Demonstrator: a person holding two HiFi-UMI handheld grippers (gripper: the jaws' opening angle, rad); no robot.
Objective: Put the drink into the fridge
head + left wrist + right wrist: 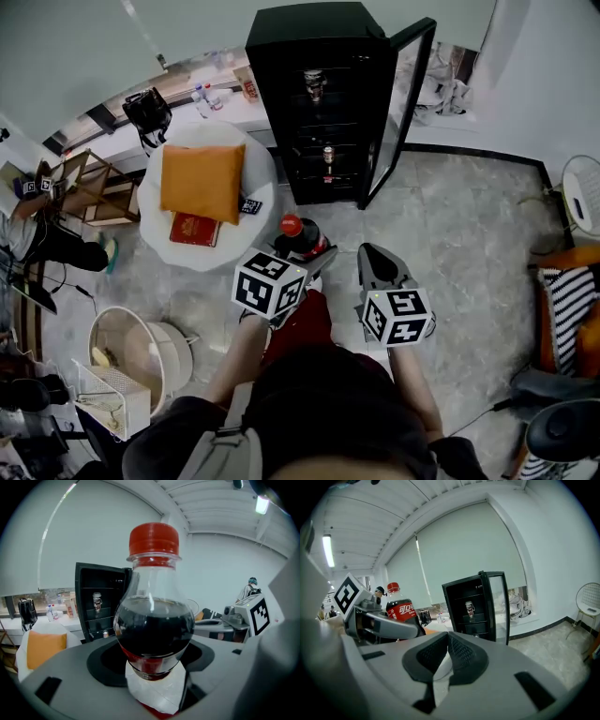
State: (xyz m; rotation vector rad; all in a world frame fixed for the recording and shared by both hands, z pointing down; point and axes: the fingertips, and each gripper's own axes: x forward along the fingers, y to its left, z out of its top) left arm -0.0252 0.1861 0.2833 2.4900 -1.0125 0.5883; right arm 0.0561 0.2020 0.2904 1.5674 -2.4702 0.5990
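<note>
Left gripper view: my left gripper is clamped round the cola bottle at its labelled waist, under the bulge. The red cap stands high above the jaws.
Drink's place: in the head view the bottle rides over the floor at the left gripper's 12 o'clock. The fridge is further on at 12, well apart.
Slip risk: I judge the hold to be low on a smooth, rounded wall. If I tip the gripper while reaching in, the top-heavy liquid could swing the bottle out of line.
Shelf risk: one can stands on an upper shelf and a second can on a lower one. The bottle looks tall for those gaps, so the cap may strike a shelf edge or knock a can over.
Right gripper: jaws pressed together, nothing between them, just beside the left one at its 3 o'clock.
Door risk: the open door stands at this gripper's 12 o'clock. Carried forward idly, it could bump the door and narrow my way in.
</note>
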